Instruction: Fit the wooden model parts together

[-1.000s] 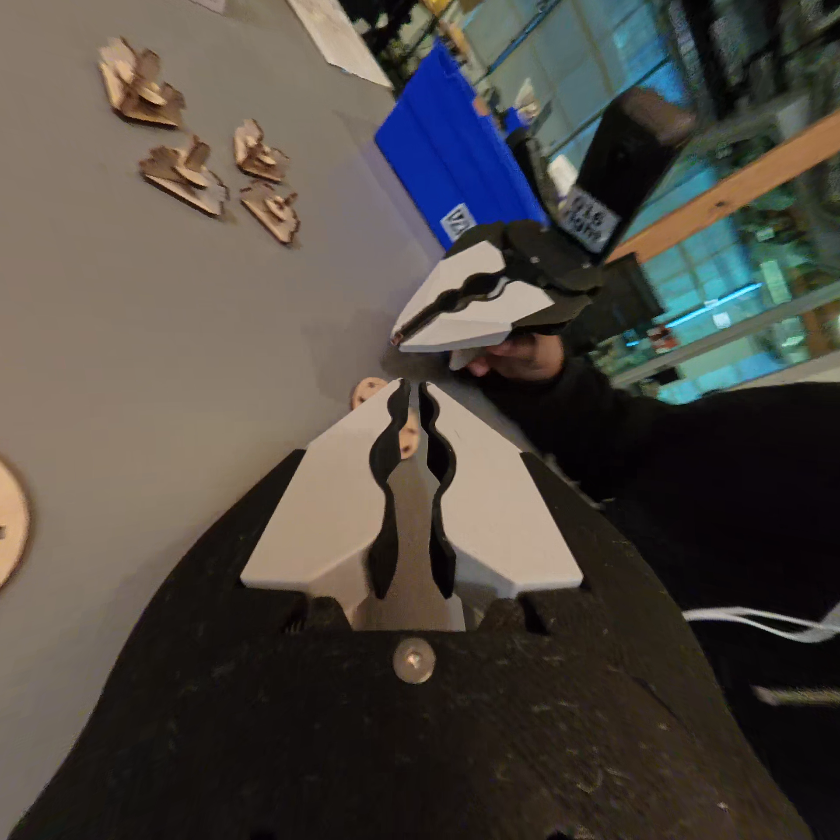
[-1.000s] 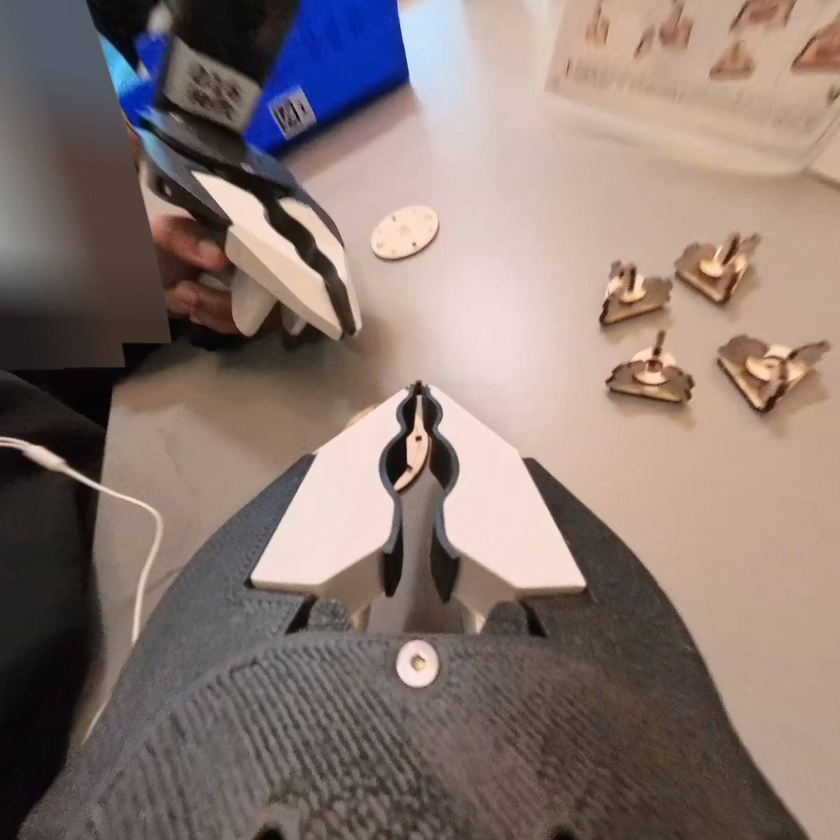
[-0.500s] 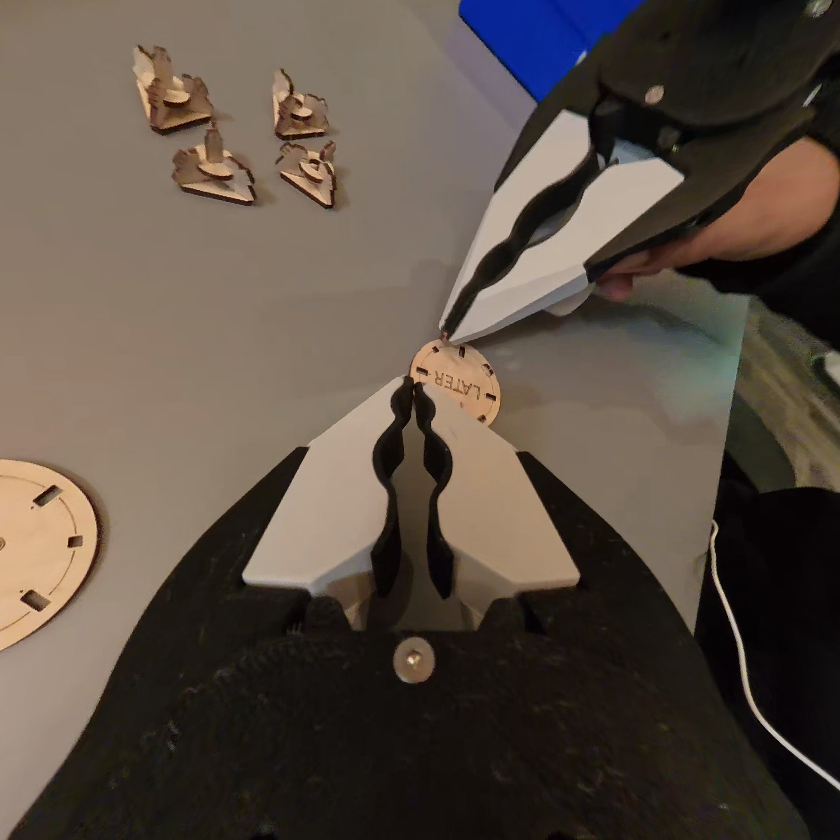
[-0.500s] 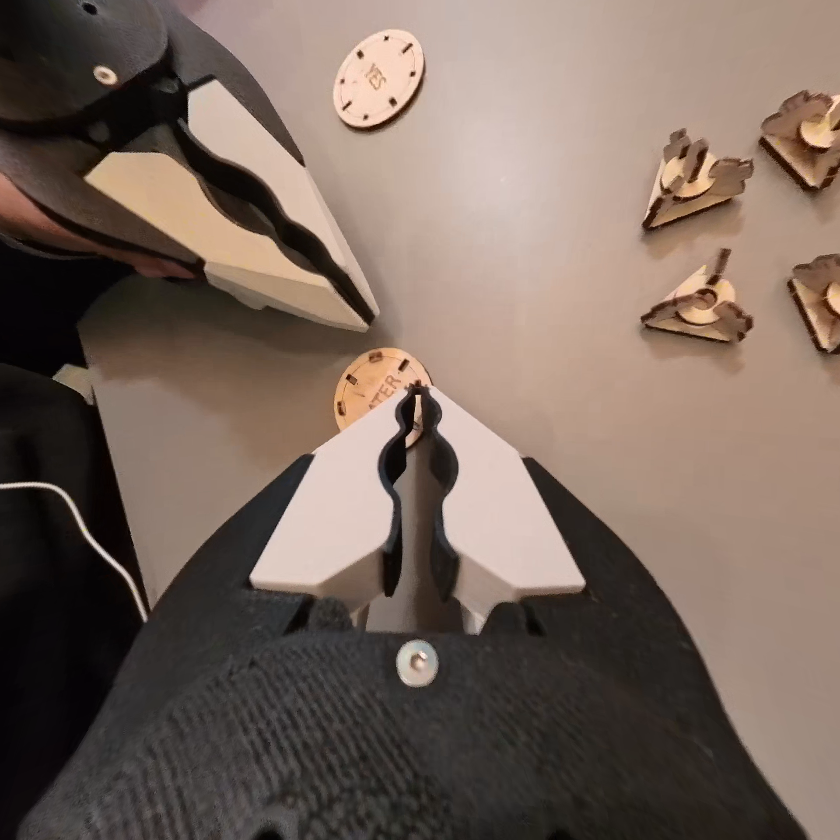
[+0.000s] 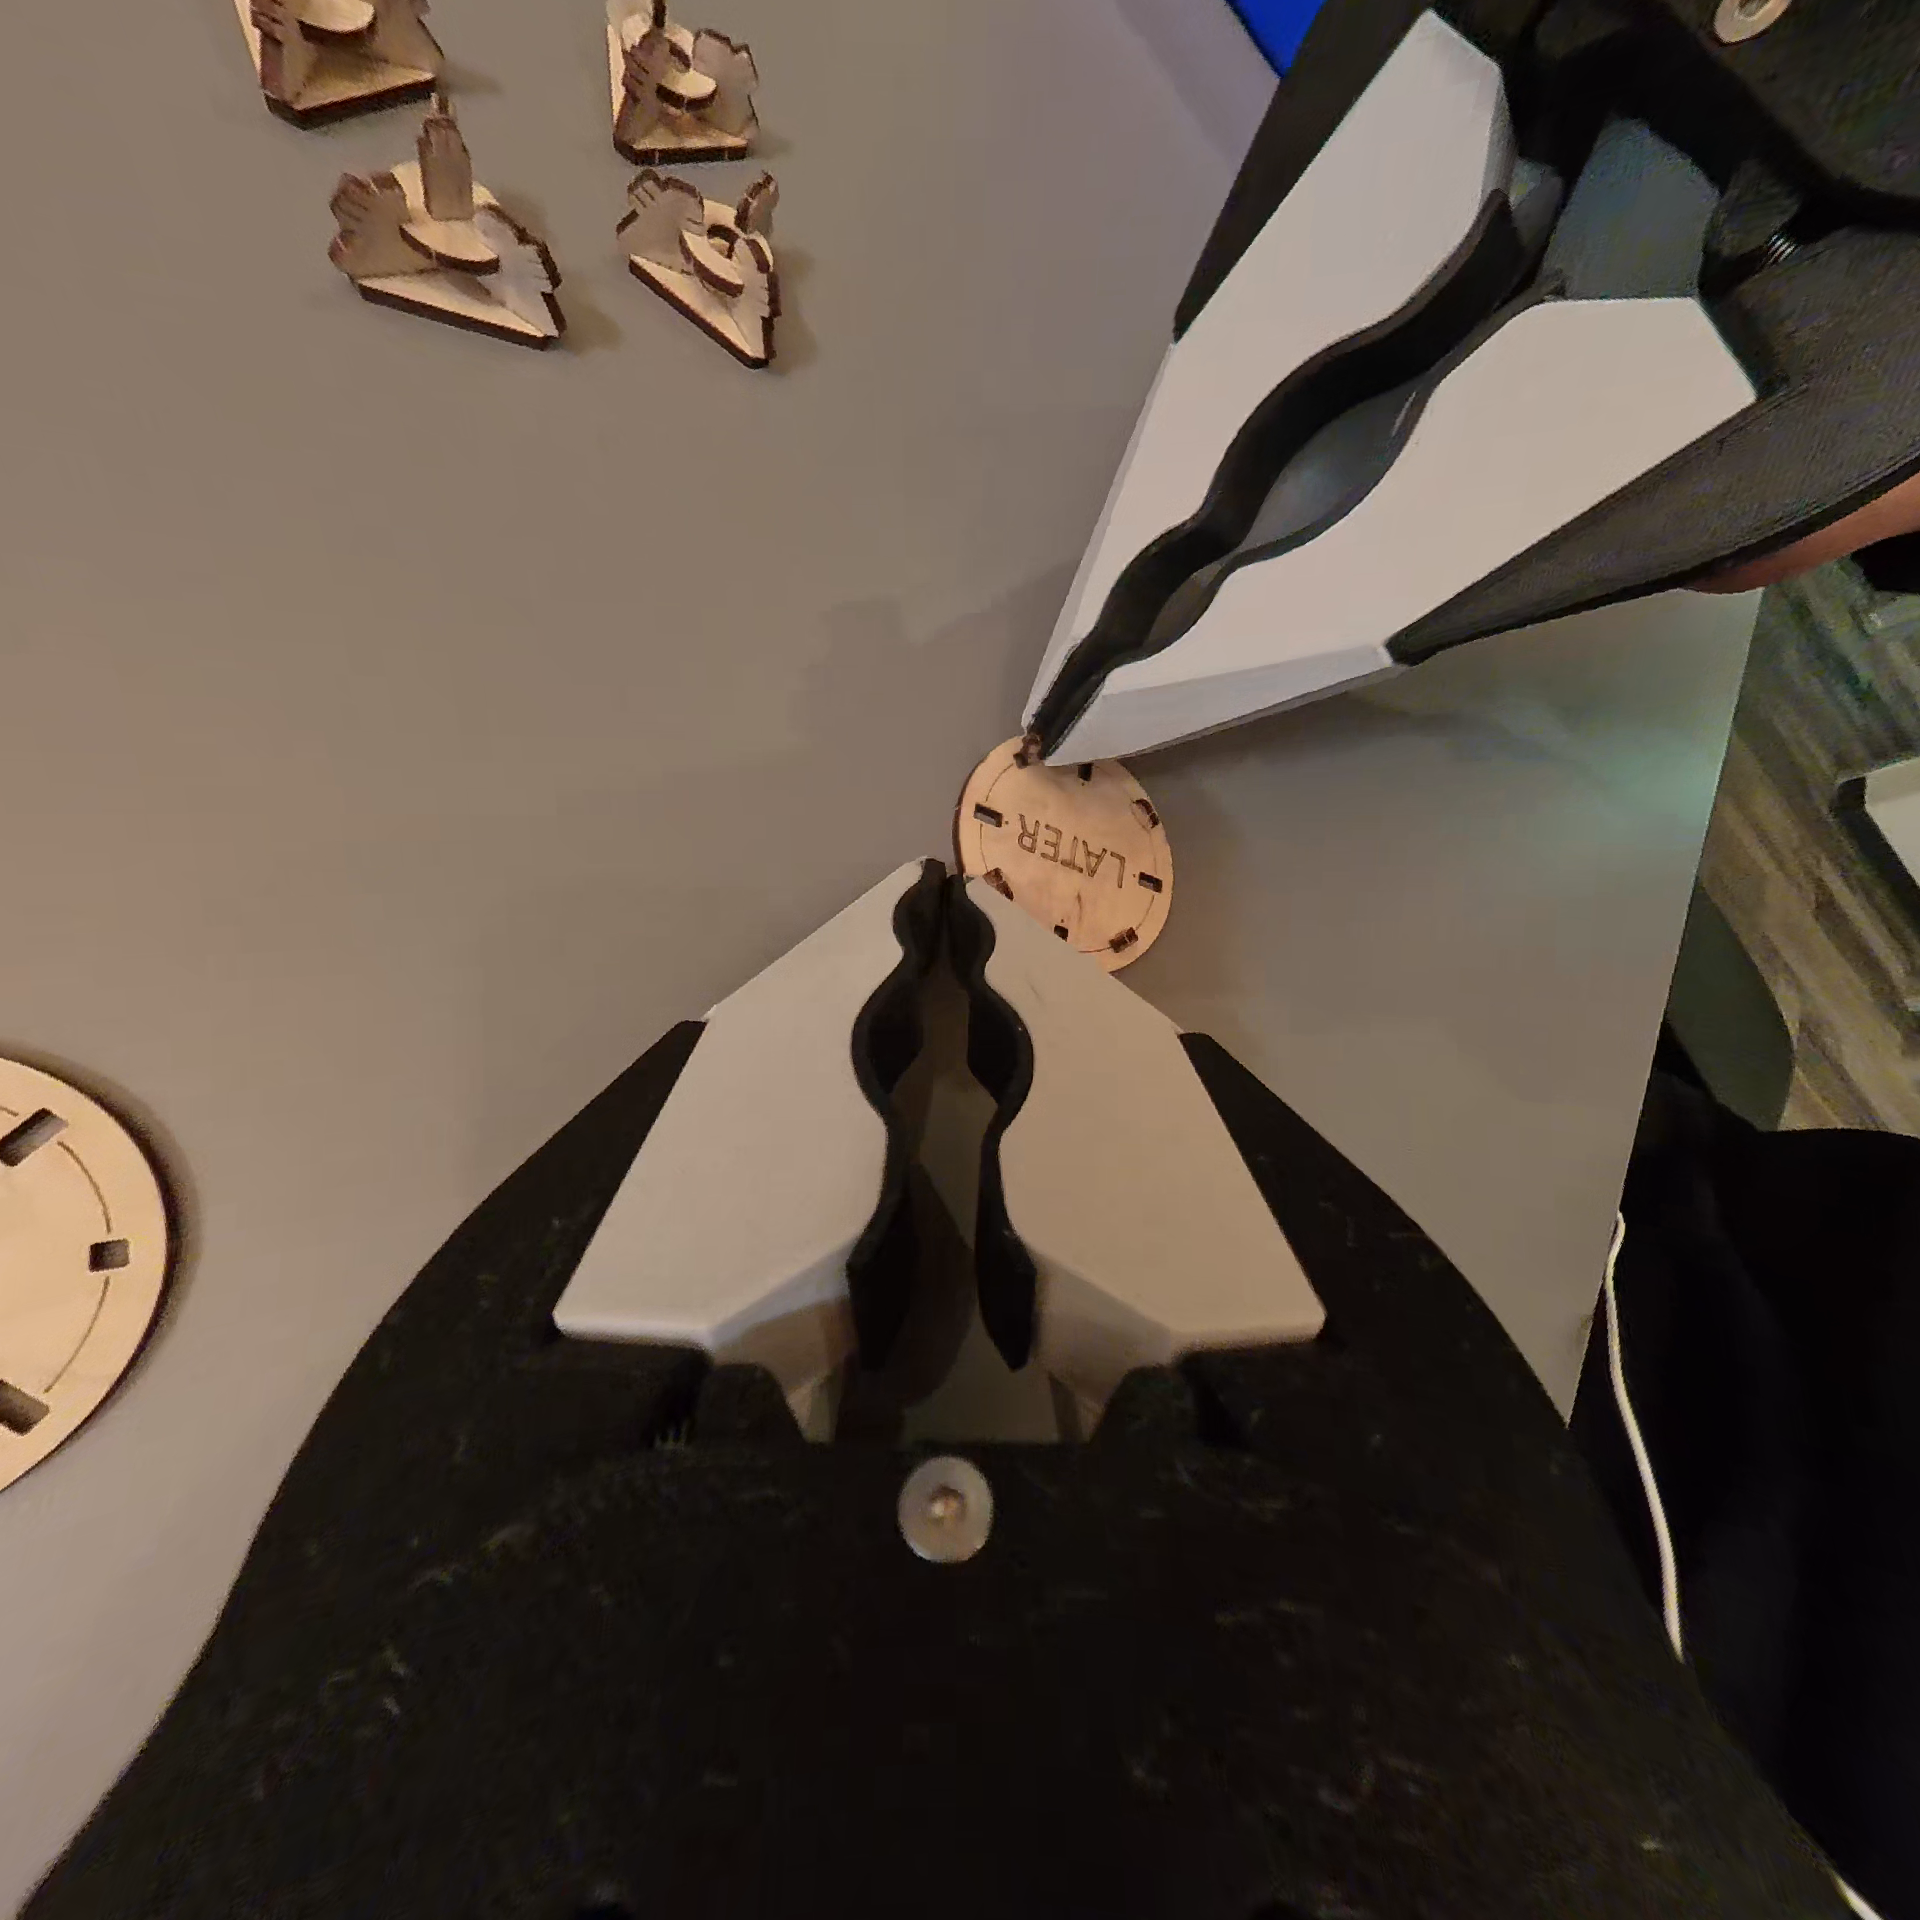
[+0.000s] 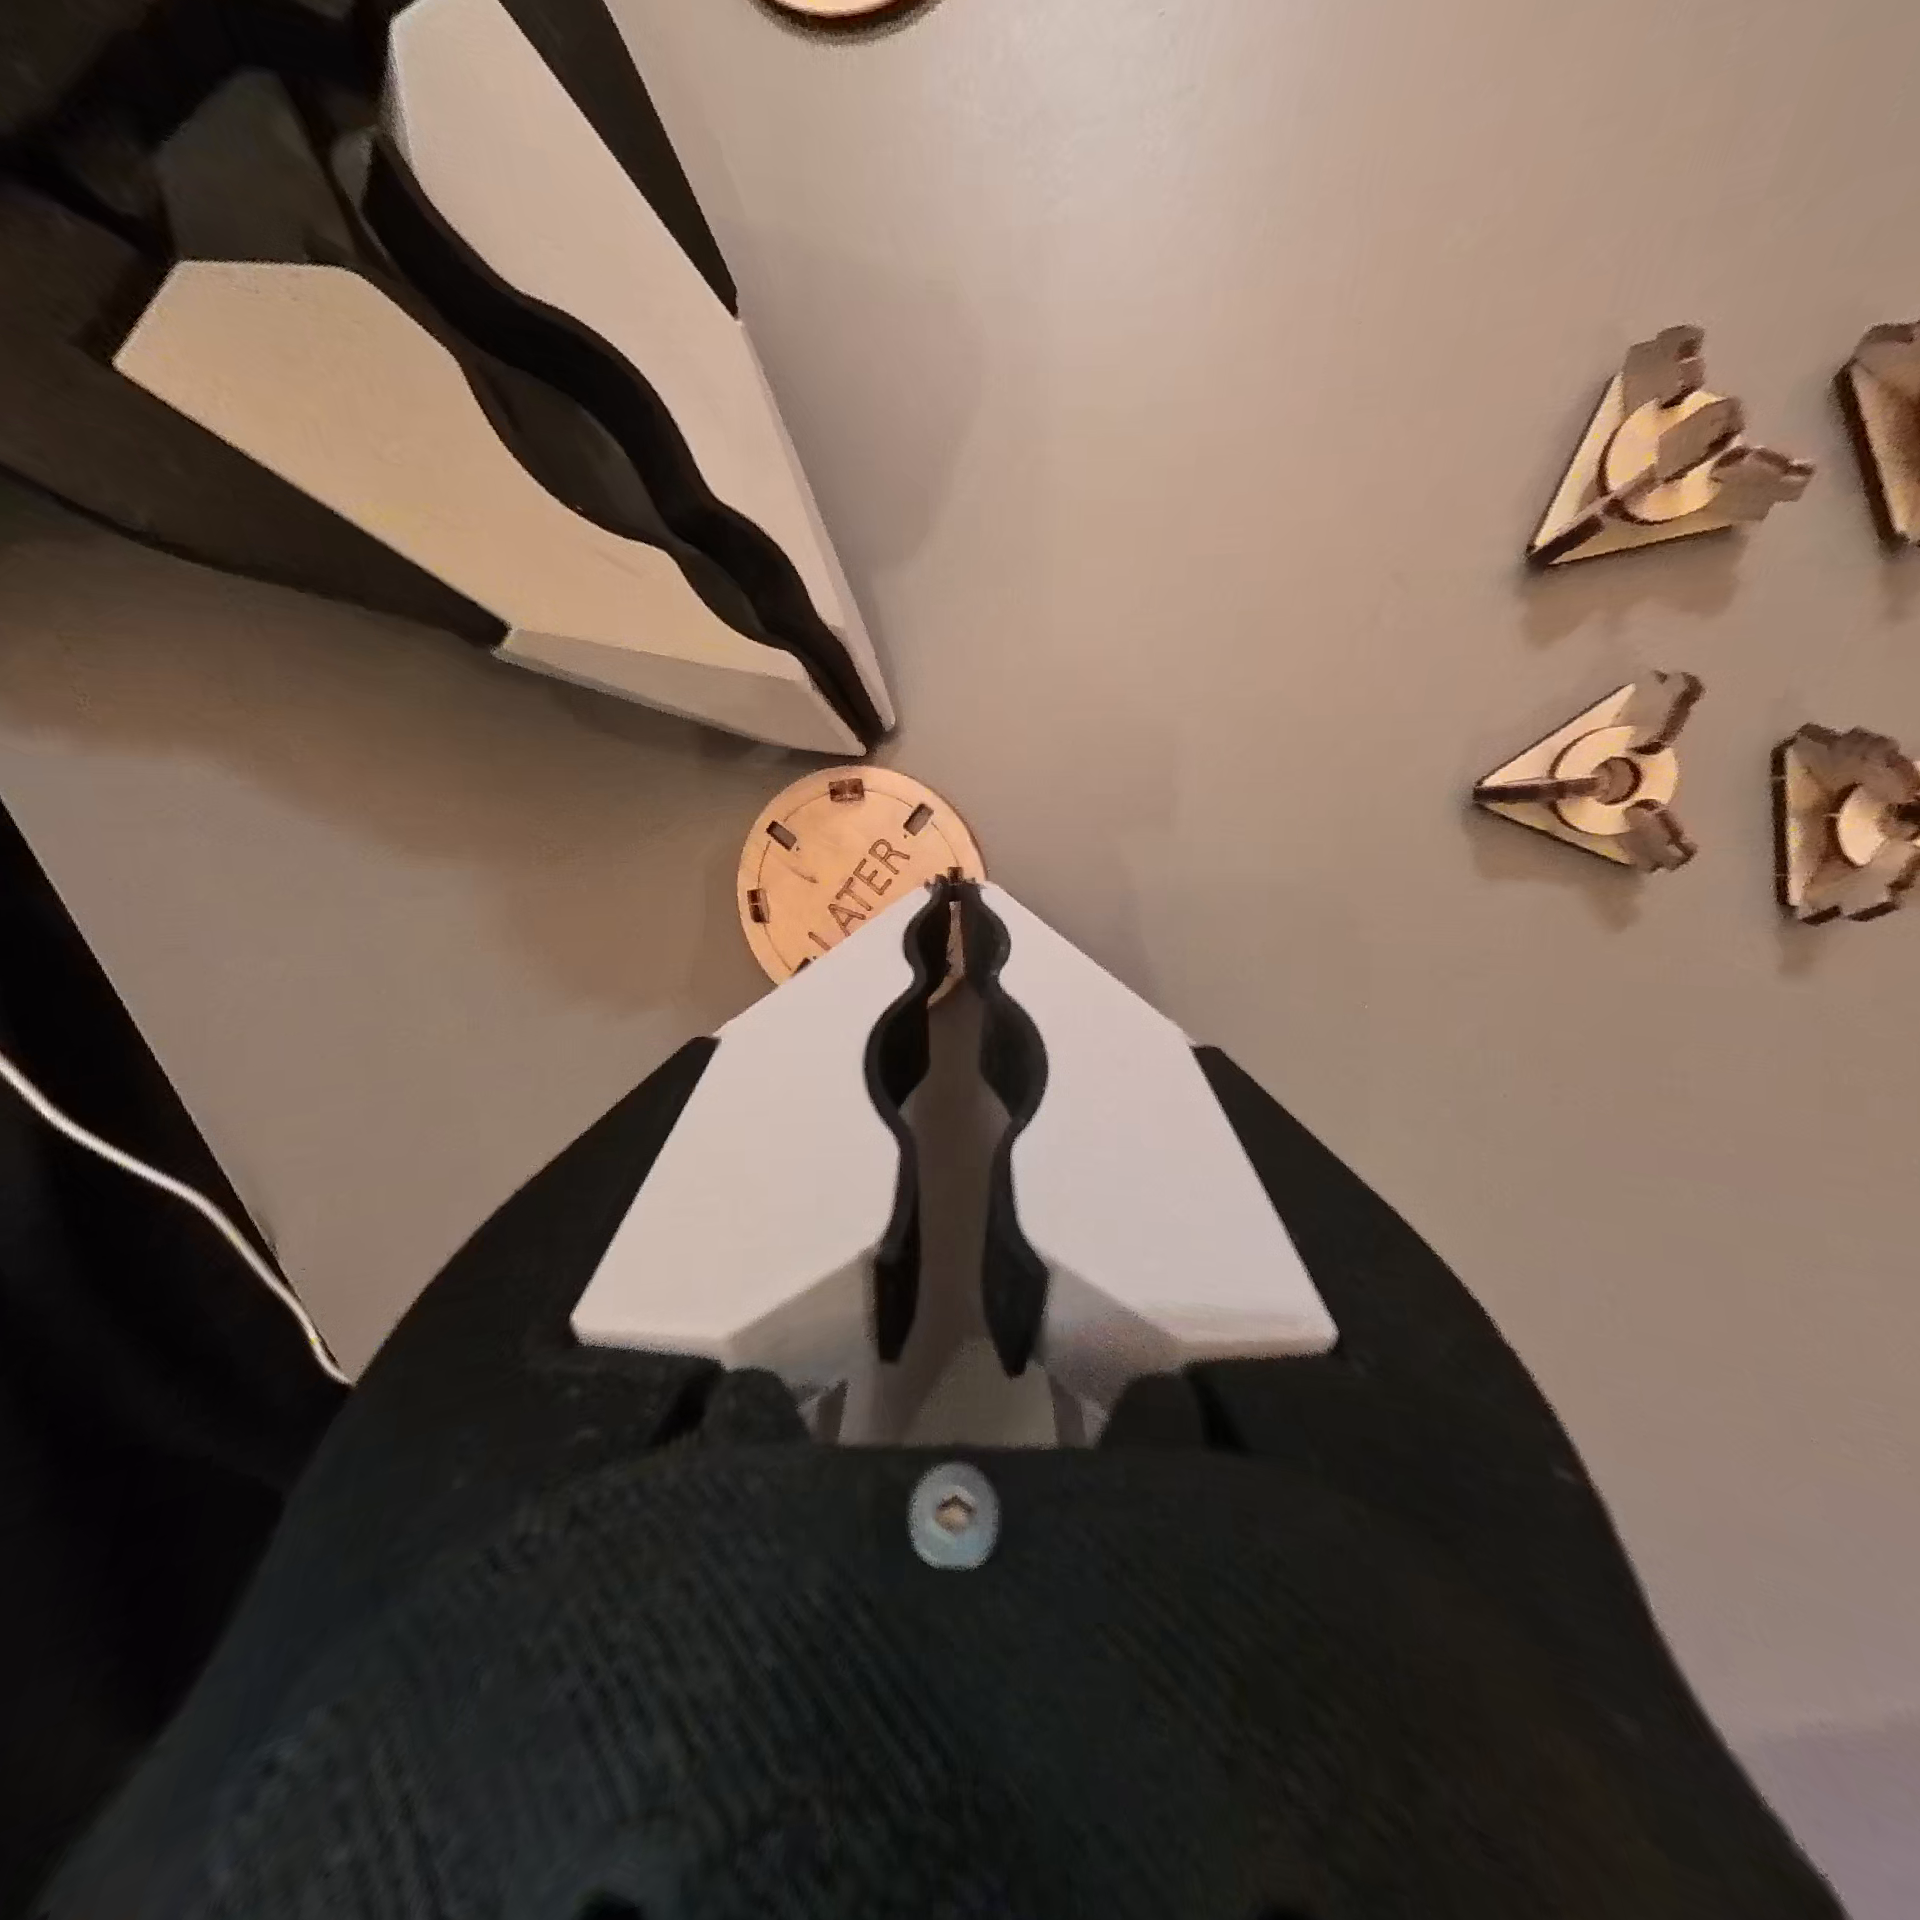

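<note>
Left wrist view — left gripper (image 5: 940,883) pressed together, bare, beside wooden disc (image 5: 1070,862); right gripper (image 6: 951,883) pinching small wooden piece (image 6: 948,940) over disc — four wooden assemblies (image 6: 1621,790) stand apart on bench (image 6: 1247,312).

The disc (image 5: 1065,868) at frame centre is pale raw wood, matt, with dark burnt cut edges; likewise the small wooden pieces (image 5: 447,249) upper left. The table (image 5: 416,675) is smooth matt grey. Fingers (image 5: 790,1143) are smooth grey plastic with black rubbery pads, on rough black bodies with a shiny metal screw (image 5: 943,1507).
</note>
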The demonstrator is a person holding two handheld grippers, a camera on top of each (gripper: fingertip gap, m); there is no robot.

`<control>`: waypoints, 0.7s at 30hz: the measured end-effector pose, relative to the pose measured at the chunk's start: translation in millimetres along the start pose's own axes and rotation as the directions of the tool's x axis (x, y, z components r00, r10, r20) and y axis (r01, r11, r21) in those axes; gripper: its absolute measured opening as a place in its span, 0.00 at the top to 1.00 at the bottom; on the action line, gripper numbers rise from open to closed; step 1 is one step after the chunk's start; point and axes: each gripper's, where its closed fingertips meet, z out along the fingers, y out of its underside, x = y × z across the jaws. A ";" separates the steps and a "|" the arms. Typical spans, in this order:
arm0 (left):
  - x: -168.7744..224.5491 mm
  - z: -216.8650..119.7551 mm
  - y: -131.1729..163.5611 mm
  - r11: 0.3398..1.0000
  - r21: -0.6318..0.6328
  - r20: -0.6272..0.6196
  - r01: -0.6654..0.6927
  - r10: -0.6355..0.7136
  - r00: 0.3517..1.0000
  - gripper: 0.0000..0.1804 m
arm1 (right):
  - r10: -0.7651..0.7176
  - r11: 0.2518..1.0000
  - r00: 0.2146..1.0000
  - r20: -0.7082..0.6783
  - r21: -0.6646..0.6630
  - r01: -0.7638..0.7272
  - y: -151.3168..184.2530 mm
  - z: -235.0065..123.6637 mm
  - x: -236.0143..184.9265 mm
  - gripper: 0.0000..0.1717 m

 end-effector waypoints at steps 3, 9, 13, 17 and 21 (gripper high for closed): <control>0.2 -0.2 -0.2 1.000 0.002 0.001 -0.002 0.002 1.000 1.00 | -0.014 0.999 1.000 -0.008 -0.052 0.014 2.3 2.3 1.0 1.00; 1.3 -0.7 1.6 1.000 -0.005 -0.007 -0.007 0.007 1.000 1.00 | -0.050 0.990 0.998 -0.038 -0.131 0.045 3.4 3.5 2.7 1.00; 1.1 -0.9 2.4 1.000 -0.008 -0.009 -0.005 0.005 1.000 1.00 | -0.071 0.982 0.996 -0.055 -0.180 0.060 3.8 3.6 2.7 1.00; 1.1 -0.8 2.5 1.000 -0.009 -0.006 -0.008 0.008 1.000 1.00 | -0.073 0.972 0.995 -0.064 -0.229 0.056 4.1 3.6 2.7 1.00; 0.8 -0.9 3.0 1.000 -0.011 -0.005 -0.008 0.008 1.000 1.00 | -0.074 0.956 0.995 -0.071 -0.290 0.050 3.6 4.0 2.9 1.00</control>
